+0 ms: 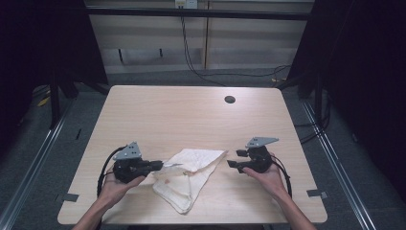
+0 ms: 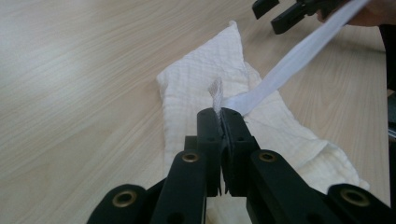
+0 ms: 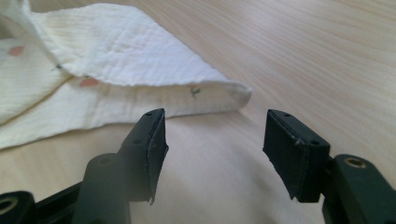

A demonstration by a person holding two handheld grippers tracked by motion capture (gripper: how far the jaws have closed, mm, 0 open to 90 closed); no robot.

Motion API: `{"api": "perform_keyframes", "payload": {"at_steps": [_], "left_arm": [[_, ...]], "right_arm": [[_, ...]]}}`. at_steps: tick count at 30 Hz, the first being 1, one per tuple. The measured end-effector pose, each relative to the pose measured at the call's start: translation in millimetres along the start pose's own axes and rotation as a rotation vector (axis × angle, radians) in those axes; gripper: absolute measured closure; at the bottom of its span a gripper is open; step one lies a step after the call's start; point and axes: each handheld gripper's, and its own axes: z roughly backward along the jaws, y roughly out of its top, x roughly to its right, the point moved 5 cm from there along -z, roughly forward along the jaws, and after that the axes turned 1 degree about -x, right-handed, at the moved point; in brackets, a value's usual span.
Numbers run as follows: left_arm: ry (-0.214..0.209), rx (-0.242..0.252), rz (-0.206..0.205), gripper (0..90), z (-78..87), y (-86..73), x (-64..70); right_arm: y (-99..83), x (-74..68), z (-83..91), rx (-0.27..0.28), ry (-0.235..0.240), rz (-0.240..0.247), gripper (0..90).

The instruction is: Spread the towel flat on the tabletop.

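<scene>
Left claw (image 2: 220, 122) is clamped on the white strap (image 2: 289, 60) of the cloth (image 1: 184, 178). Right claw (image 3: 215, 144) stands apart, near the cloth on the tabletop (image 1: 167, 110)

The cloth (image 3: 116, 60) runs off the right gripper view's left edge; its small printed marks are too blurred to tell

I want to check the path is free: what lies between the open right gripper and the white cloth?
Bare wooden table, in the right gripper view: the right gripper stands apart from the white cloth.
</scene>
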Motion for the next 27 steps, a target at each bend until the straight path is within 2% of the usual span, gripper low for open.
{"api": "perform_keyframes", "payload": {"at_steps": [3,5,6,7,10,12,14,15,16,21,22,27], "left_arm": [[0.003,-0.004,0.002,87.3,-0.9,-1.4,-2.7],[0.007,-0.004,0.012,87.3,-0.7,-2.1,-4.7],[0.004,-0.003,0.019,87.3,-0.6,-2.3,-5.5],[0.004,-0.002,0.022,87.3,-0.4,-2.4,-6.0],[0.010,-0.005,0.022,87.4,0.3,-2.8,-7.6],[0.012,-0.006,0.031,87.4,0.1,-3.1,-8.2],[0.002,-0.004,0.036,87.4,0.3,-3.9,-9.0],[0.008,-0.005,0.035,87.4,0.2,-4.9,-9.4],[0.006,-0.004,0.043,87.4,0.0,-5.7,-9.1],[0.008,-0.001,0.043,87.4,2.6,-6.3,-10.7],[0.007,-0.002,0.042,87.4,3.1,-6.4,-10.9],[0.006,0.013,0.043,87.4,6.8,-5.5,-10.8]], "right_arm": [[3.6,6.3,-12.1,-0.003,0.020,0.001,47.1],[4.6,11.8,-19.4,-0.032,-0.006,0.020,49.8],[5.6,14.3,-22.4,-0.031,-0.014,0.015,50.4],[6.6,16.4,-25.2,-0.022,-0.008,0.012,50.4],[6.1,20.4,-33.7,-0.044,0.014,0.003,50.3],[7.2,22.1,-36.9,-0.034,0.022,0.006,53.5],[8.0,20.0,-37.3,-0.012,0.045,0.005,56.3],[8.1,18.8,-37.8,-0.012,0.042,0.008,58.3],[9.1,16.7,-37.4,0.009,0.053,0.016,65.7],[13.0,7.9,-32.7,0.037,0.081,0.026,81.2],[13.4,4.5,-31.7,0.035,0.104,0.034,83.8],[18.4,-3.4,-21.1,0.061,0.127,0.041,86.0]]}}
